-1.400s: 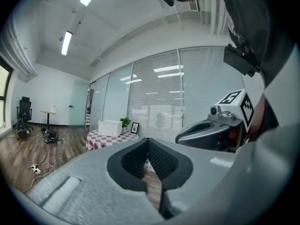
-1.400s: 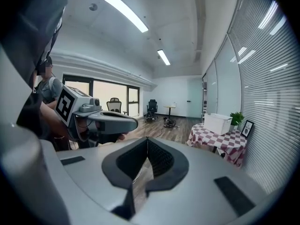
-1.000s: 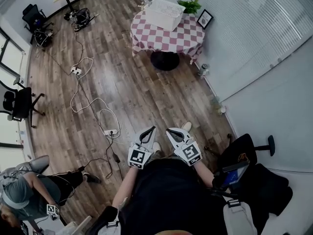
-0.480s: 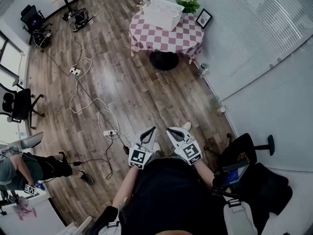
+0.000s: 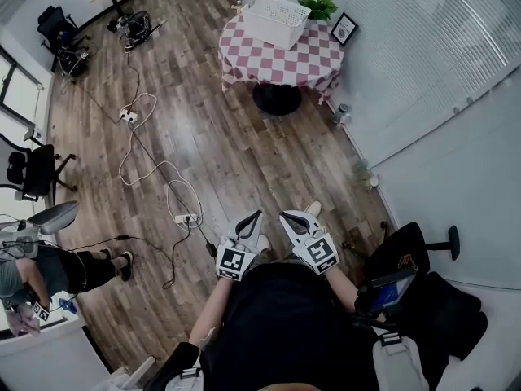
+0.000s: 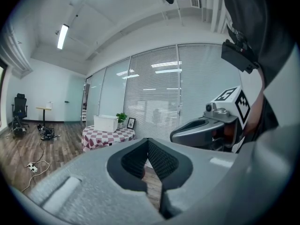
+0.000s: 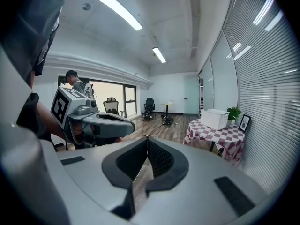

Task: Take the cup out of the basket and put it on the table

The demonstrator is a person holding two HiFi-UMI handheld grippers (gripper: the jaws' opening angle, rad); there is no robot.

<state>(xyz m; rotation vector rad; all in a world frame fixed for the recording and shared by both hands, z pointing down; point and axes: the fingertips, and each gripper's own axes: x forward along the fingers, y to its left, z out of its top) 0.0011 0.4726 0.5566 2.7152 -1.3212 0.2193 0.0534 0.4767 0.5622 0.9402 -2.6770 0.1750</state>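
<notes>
The white basket (image 5: 277, 20) stands on a round table with a red-checked cloth (image 5: 281, 59) at the far end of the room. It also shows in the left gripper view as basket (image 6: 105, 123) and in the right gripper view as basket (image 7: 214, 118). No cup shows; the basket's inside is hidden. My left gripper (image 5: 254, 217) and right gripper (image 5: 287, 216) are held side by side close to my body, far from the table. Both are shut with nothing between the jaws. Each gripper view shows the other gripper beside it: right gripper (image 6: 206, 129), left gripper (image 7: 101, 120).
A potted plant (image 5: 319, 8) and a framed picture (image 5: 343, 29) share the table. Cables and power strips (image 5: 186, 218) trail across the wood floor. Office chairs (image 5: 28, 169) stand at the left, a black chair (image 5: 407, 255) at my right. A person (image 5: 37, 271) crouches at lower left.
The person at lower left has shifted position along the left edge. Both grippers stay shut and nearly still; the view has drifted slightly.
</notes>
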